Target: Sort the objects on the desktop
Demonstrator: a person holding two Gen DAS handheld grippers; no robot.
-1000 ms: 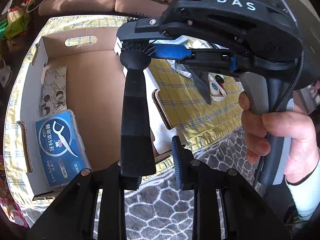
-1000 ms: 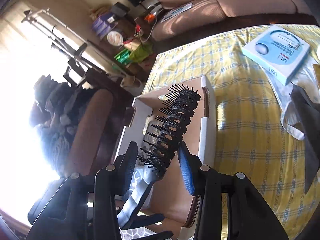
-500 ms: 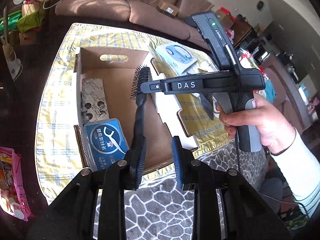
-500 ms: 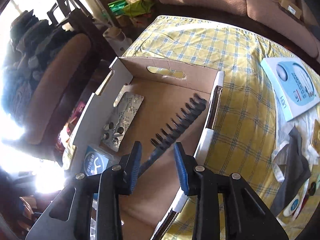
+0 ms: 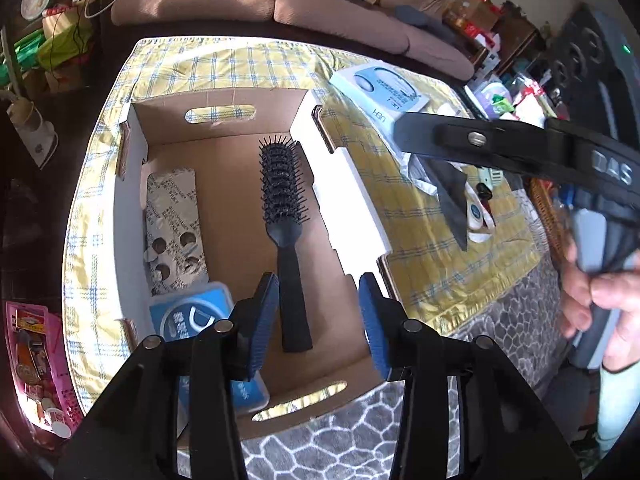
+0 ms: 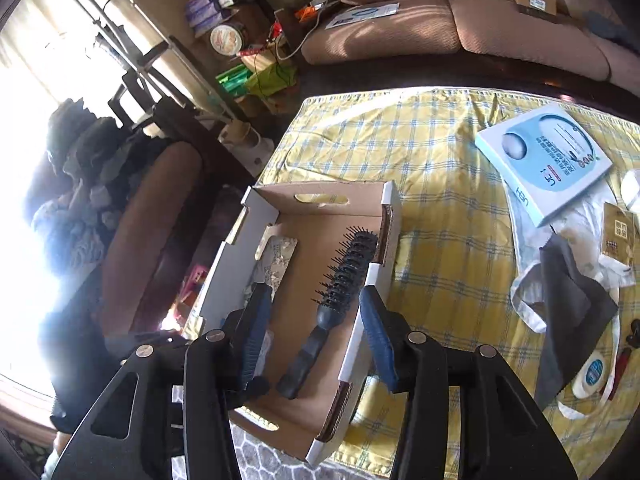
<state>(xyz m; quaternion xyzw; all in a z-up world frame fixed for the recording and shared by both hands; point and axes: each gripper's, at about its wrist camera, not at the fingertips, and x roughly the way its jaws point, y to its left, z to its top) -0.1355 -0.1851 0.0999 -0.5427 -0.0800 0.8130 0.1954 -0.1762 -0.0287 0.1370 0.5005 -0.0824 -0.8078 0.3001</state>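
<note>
1. My left gripper (image 5: pixel 318 320) hangs above the near end of the cardboard box (image 5: pixel 352 188), its jaws having just been opening; they stand parted with nothing between the pads.
2. My right gripper (image 6: pixel 316 336) hovers over the same box, its jaws also just opened and gripping nothing.
3. The black hairbrush (image 5: pixel 284 216) lies flat on the box floor, free of both grippers, bristle head toward the far wall, handle toward me.
4. Inside the box, left of the brush, lie a foil blister pack (image 5: pixel 174 224) and a blue floss-pick case (image 5: pixel 192 320).
5. Right of the box, on the yellow checked cloth (image 6: pixel 440 216), sits a light-blue carton (image 6: pixel 544 160).
</note>
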